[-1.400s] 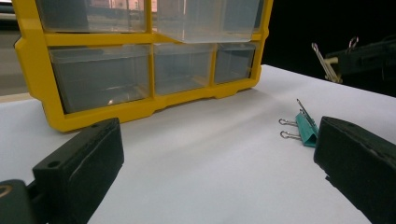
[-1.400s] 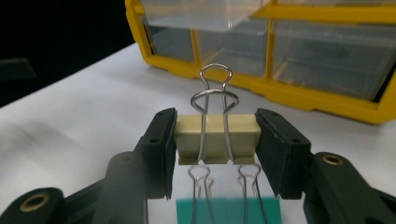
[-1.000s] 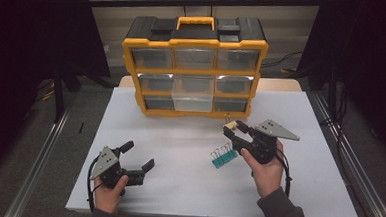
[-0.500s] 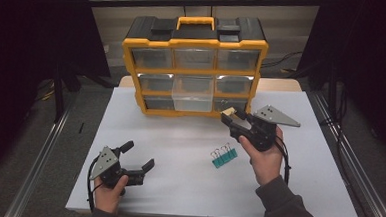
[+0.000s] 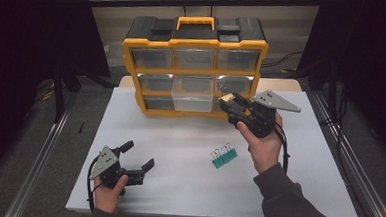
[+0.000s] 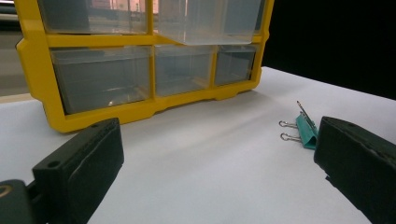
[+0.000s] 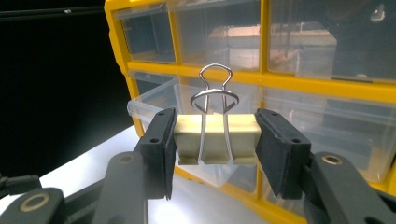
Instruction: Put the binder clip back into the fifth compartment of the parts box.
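My right gripper point(image 5: 227, 101) is shut on a pale yellow binder clip point(image 7: 215, 133), held by its two ends with the wire handles pointing up. It hovers just in front of the pulled-out clear middle drawer point(image 5: 192, 95) of the yellow and black organizer point(image 5: 193, 63). Teal binder clips point(image 5: 223, 157) lie on the white tabletop point(image 5: 179, 138) below my right hand; they also appear as teal binder clips point(image 6: 303, 128) beside my left gripper's right jaw. My left gripper point(image 5: 137, 156) rests low at the front left, open and holding nothing.
The organizer stands upright at the back of the table with three rows of clear drawers point(image 7: 224, 32). Dark floor and metal rails point(image 5: 38, 165) border the table on both sides.
My right gripper has carried the yellow clip up and away from the teal clips toward the open middle drawer. The left gripper has stayed put.
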`<action>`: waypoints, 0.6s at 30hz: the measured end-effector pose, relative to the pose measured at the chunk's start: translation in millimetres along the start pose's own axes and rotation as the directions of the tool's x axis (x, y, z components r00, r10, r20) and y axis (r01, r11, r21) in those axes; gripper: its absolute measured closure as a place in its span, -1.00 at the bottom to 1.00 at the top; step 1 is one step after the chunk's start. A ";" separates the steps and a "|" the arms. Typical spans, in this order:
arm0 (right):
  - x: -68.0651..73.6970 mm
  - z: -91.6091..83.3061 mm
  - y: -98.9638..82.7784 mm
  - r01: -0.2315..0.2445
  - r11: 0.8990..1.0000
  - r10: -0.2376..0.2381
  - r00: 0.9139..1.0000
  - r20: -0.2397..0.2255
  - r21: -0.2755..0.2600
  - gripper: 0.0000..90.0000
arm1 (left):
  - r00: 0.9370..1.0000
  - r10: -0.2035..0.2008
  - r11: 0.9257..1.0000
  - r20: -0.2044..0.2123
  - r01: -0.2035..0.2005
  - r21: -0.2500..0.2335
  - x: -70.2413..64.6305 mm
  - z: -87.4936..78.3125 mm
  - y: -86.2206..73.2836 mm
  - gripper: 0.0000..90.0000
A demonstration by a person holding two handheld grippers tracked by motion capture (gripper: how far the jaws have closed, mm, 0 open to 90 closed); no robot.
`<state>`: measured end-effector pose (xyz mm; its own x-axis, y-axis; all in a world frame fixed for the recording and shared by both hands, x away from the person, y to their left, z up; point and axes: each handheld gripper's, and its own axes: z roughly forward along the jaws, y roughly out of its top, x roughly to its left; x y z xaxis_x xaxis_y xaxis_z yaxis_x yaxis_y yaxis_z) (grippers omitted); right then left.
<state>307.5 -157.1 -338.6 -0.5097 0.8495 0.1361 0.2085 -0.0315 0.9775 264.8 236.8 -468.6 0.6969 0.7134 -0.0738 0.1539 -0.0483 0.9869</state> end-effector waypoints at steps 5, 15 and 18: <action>2.9 7.5 7.3 0.004 1.000 -0.004 1.000 -0.004 -0.005 0.12 | 1.000 -0.005 1.000 0.007 0.005 0.001 -0.4 0.4 0.0 -0.96; 10.0 26.5 22.3 0.031 0.999 -0.031 1.000 -0.006 -0.016 0.12 | 1.000 -0.002 1.000 0.003 0.002 0.000 0.1 -0.2 0.3 -0.96; 12.3 33.5 24.8 0.048 0.999 -0.048 0.999 -0.005 -0.007 0.12 | 1.000 -0.009 1.000 0.008 0.009 -0.003 0.6 -0.5 0.4 -0.96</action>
<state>334.3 -129.8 -318.0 -0.5233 0.8474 0.0897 0.1782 0.0059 0.9840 264.9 237.5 -468.1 0.7009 0.7083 -0.0836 0.1581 -0.0400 0.9866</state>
